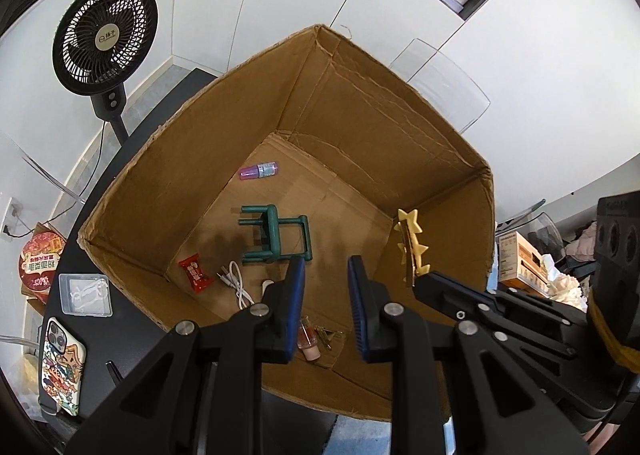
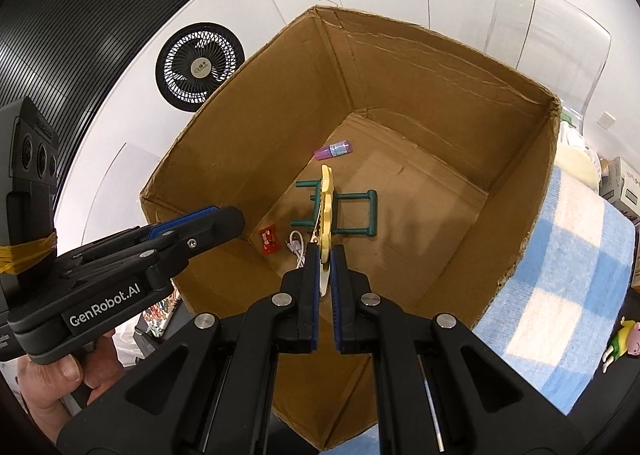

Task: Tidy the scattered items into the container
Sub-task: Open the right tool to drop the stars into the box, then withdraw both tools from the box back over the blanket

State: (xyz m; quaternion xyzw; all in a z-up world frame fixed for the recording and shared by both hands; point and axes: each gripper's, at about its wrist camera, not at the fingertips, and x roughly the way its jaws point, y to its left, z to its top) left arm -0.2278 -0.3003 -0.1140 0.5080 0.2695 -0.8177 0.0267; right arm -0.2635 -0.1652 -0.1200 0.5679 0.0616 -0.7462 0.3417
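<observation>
We hold the right gripper above the box, its jaws pinching a yellow star clip by one end, the rest of the clip sticking out ahead of the fingertips over the box floor. The left gripper hangs just beside it, to its left, jaws slightly apart with nothing between them. Below and ahead of both lie things already in the box: a green stand, a purple bottle, a red candy, a white cable and, nearest the left fingertips, a pink bottle. We judge this the drop step for the clip. Next we need only spread the right jaws; the clip should fall inside, well clear of the walls. A phone lies outside, left of the left gripper.
</observation>
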